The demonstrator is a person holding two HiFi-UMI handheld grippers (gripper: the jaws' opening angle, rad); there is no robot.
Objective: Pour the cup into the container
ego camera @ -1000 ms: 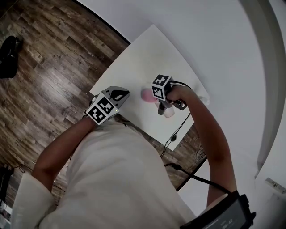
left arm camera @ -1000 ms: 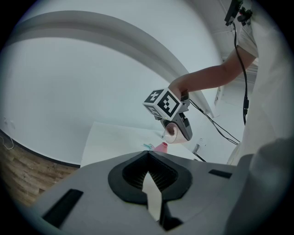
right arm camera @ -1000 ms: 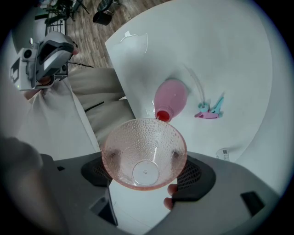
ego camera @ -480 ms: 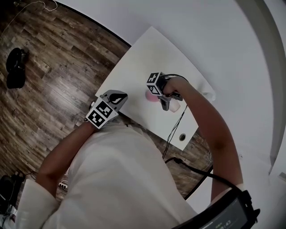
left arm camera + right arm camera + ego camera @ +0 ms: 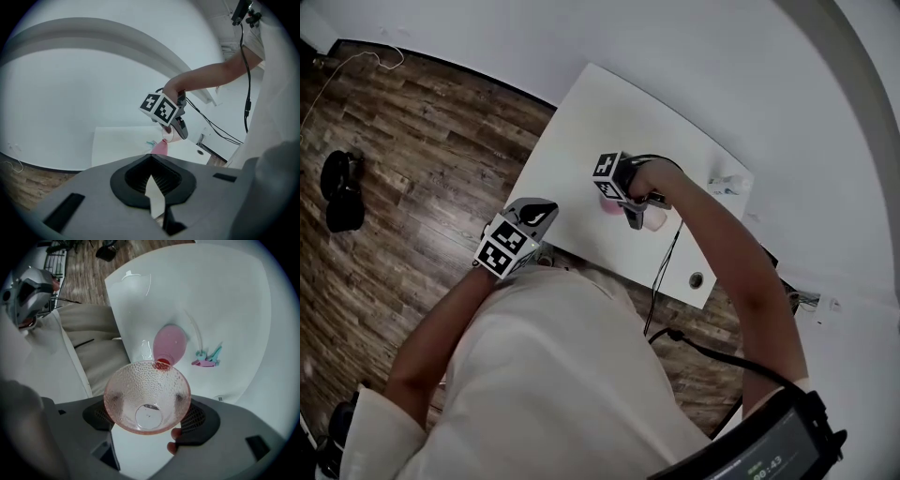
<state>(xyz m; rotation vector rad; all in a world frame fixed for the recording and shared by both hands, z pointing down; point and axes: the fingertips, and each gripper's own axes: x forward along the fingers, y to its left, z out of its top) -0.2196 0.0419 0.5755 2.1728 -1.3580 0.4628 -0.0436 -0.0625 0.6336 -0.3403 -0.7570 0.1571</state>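
Observation:
My right gripper (image 5: 147, 405) is shut on a clear, dimpled pinkish cup (image 5: 146, 397). The cup is tipped so its mouth faces the camera, and a small red thing (image 5: 161, 364) sits at its lower rim. Just beyond that rim a pink container (image 5: 169, 344) stands on the white table (image 5: 225, 301). In the head view the right gripper (image 5: 639, 216) hangs over the table's middle, with the cup (image 5: 654, 218) right of the container (image 5: 607, 203). My left gripper (image 5: 536, 214) hovers at the table's near-left edge, shut and holding nothing.
Small teal and pink bits (image 5: 207, 358) lie on the table beyond the container. A round hole (image 5: 696, 279) is in the near-right corner, with a black cable (image 5: 664, 274) crossing the table's edge. A white object (image 5: 727, 181) sits at the far-right corner. A dark object (image 5: 342, 192) lies on the wood floor.
The head view has shifted, so the table sits lower-right in frame. My right gripper stays over the pink container with the cup. The left gripper remains at the table's edge.

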